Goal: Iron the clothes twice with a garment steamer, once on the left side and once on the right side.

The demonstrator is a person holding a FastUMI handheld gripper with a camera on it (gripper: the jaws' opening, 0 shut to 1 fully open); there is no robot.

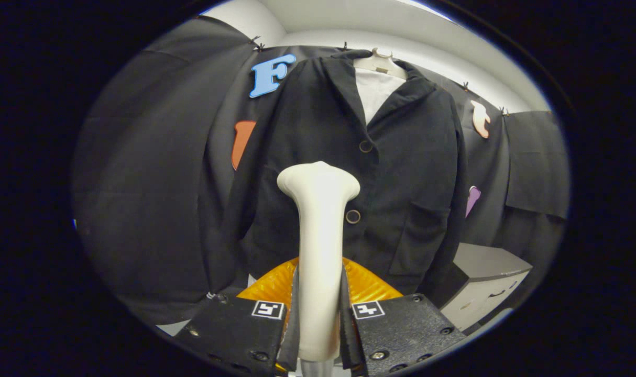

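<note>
Gripper (319, 314) clamped tight on the garment steamer (319, 246), both fingers (386, 327) pressing the cream handle from either side, no gap on either flank. Steamer standing upright between the fingers, handle running straight up and flaring into a rounded head up top, kinda mushroom-shaped from this angle. Head sitting right in front of the black jacket (360, 173), roughly at the level between its two front buttons; can't tell whether actually touching the cloth or just close. Lower button (353, 216) peeking out just to the right of the steamer head, upper button (365, 146) higher up near where the lapels meet. Jacket hanging on a pale hanger (379, 63), with a white shirt (374, 94) showing in the open collar. Patch pocket (420, 241) visible on the jacket's right-hand half, well below the lapel. Something glossy orange with ridges (368, 285) tucked right behind the fingers at the base of the steamer, can't make out what exactly. Black cloth wall (150, 183) draped all around behind the jacket. Grey box-like cabinet (483, 283) low down beside the jacket's hem, past the right finger.
</note>
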